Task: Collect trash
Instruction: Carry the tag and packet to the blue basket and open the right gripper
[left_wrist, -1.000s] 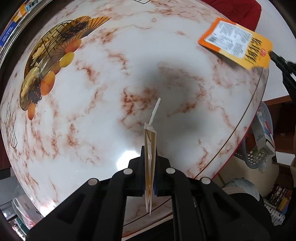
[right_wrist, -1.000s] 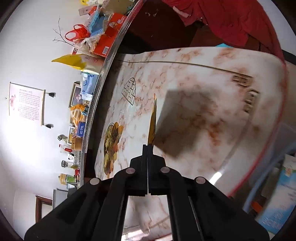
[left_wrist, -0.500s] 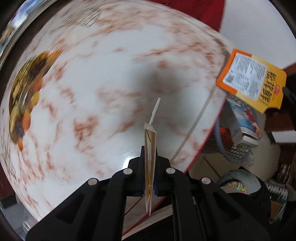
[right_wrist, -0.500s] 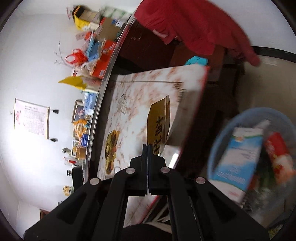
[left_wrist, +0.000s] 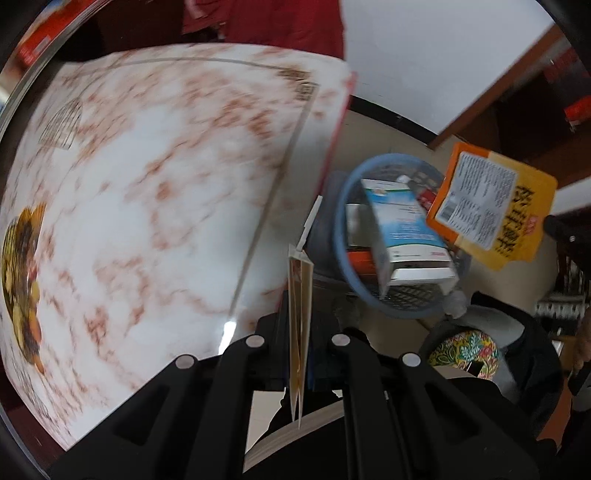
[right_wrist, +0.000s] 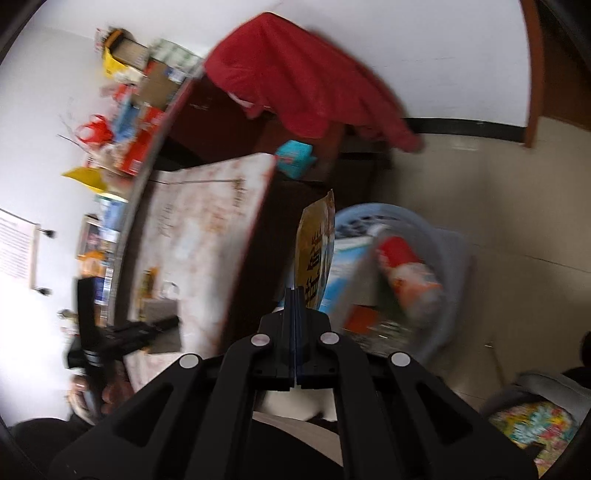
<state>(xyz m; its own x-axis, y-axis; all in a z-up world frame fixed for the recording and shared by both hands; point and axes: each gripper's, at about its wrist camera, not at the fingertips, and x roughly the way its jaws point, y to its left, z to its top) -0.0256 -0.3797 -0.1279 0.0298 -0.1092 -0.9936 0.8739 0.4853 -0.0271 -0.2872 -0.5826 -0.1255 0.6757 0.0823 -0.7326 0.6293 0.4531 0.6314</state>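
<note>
So the orange and yellow flat snack packet (left_wrist: 491, 206) is pinched by one yellow edge in the right gripper (right_wrist: 296, 295), whose jaws are squeezed right down on it. In the left wrist view the packet's printed back faces the camera, white label with barcode and black characters down the yellow side, and its long axis runs diagonally from the upper left down to the lower right where the jaws bite it. It hangs in the air over the rim of the round blue plastic basket (left_wrist: 343, 236), which sits on the floor just off the corner of the marble-pattern table (left_wrist: 147, 192) with its red edge. From the right wrist view the same packet (right_wrist: 314, 251) is nearly edge-on and stands upright out of the jaws. The left gripper (left_wrist: 301, 325) is clamped on a thin flattened yellow-brown carton (left_wrist: 300, 295) seen edge-on, long axis pointing away along the fingers, with a white straw (left_wrist: 311, 221) sticking out of its far end towards the basket. Inside the basket there's a blue and white milk carton (left_wrist: 402, 232) lying tilted. The right view is pretty blurry.
</note>
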